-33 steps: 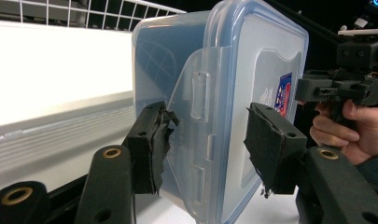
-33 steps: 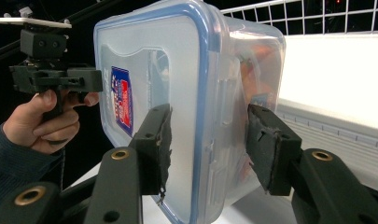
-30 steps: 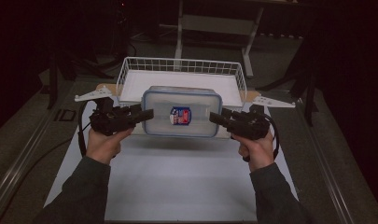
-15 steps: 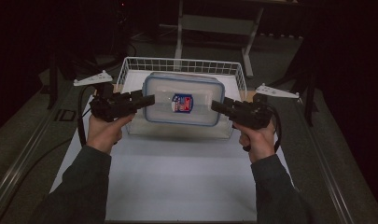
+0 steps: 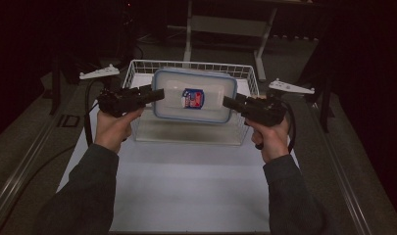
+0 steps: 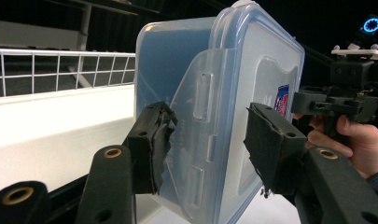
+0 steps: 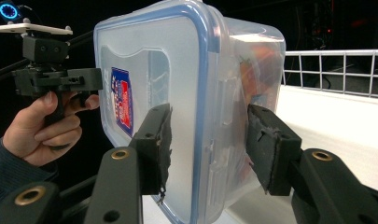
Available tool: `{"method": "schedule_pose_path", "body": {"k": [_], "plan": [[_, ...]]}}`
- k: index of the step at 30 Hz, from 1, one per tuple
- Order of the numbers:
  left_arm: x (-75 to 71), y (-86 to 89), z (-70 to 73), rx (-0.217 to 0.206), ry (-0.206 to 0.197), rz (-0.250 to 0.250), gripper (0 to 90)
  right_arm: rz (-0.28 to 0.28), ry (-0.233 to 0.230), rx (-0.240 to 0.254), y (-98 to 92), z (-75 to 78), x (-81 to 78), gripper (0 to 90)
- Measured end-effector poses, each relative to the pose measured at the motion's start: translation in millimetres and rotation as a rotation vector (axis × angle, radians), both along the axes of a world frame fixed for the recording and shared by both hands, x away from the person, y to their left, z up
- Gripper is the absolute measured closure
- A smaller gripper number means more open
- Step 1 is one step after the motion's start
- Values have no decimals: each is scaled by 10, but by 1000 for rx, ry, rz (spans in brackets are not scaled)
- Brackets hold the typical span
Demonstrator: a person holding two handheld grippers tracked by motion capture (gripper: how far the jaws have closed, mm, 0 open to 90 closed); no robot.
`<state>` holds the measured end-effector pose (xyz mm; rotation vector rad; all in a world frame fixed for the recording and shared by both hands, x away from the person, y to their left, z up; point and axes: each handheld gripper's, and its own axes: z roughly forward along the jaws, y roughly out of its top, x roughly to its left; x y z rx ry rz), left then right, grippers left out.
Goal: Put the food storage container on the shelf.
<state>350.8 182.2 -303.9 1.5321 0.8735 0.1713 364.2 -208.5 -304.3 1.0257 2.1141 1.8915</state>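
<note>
Teamwork over a wire basket: a person is carrying a lidded plastic container between two hand-held grippers, holding it level in the air just above the basket's open top. The left gripper is pinching the container's left short end, its padded jaws pressed against the lid side and the tub side, as the left gripper view is showing; the right gripper is clamping the opposite short end in the same way, seen close in the right gripper view. The lid, blue-rimmed and bearing a small label, is facing up toward the high camera, and something orange is showing faintly through the tub wall in the right gripper view. The basket is standing on a white mat near the table's far edge. Judging from this, the job is one of lowering the box inside the wire walls, and doing it well is calling for both hands sinking together at the same pace, keeping the box flat and centred between the rims, and keeping both grips firm until the base is resting on the basket floor, since either end slipping would be tipping the load
</note>
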Motion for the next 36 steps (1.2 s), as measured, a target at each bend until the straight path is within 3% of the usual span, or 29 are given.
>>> {"method": "schedule_pose_path", "body": {"k": [16, 28, 36], "plan": [[245, -3, -21, -25, 3, 16, 491, -6, 28, 25, -1, 4, 272, 517], [433, 7, -151, -61, 59, 30, 491, -16, 77, 17, 12, -61, 455, 518], [583, 16, -282, -88, 114, 48, 491, -47, 137, 31, 41, -167, 615, 516]]}}
